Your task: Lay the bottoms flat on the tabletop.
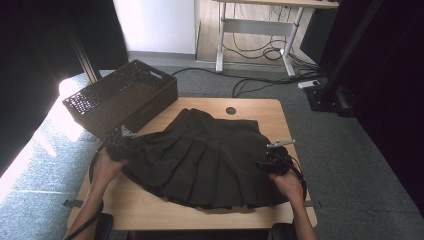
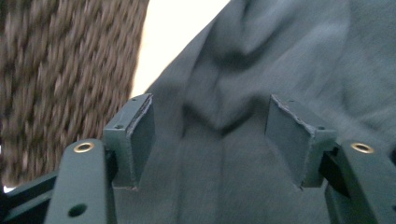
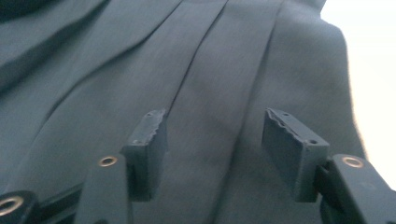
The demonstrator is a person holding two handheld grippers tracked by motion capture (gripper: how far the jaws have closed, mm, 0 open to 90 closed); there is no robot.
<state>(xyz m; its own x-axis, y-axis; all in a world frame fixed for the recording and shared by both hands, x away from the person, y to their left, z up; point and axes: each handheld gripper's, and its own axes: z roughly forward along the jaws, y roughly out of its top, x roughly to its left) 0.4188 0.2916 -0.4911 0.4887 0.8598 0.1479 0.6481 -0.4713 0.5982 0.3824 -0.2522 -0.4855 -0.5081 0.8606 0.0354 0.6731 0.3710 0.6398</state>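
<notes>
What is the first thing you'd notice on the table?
A big dark pleated skirt lies spread across the middle of the wooden table. The left gripper and the right gripper sit at its two side edges, jaws open over the cloth. A brown woven basket stands at the table's far left corner.

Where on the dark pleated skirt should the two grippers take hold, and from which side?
Probably the skirt's two side edges, each gripper coming in from its own side. It lies spread flat on the table, and the left gripper and right gripper already stand open over the cloth there.
</notes>
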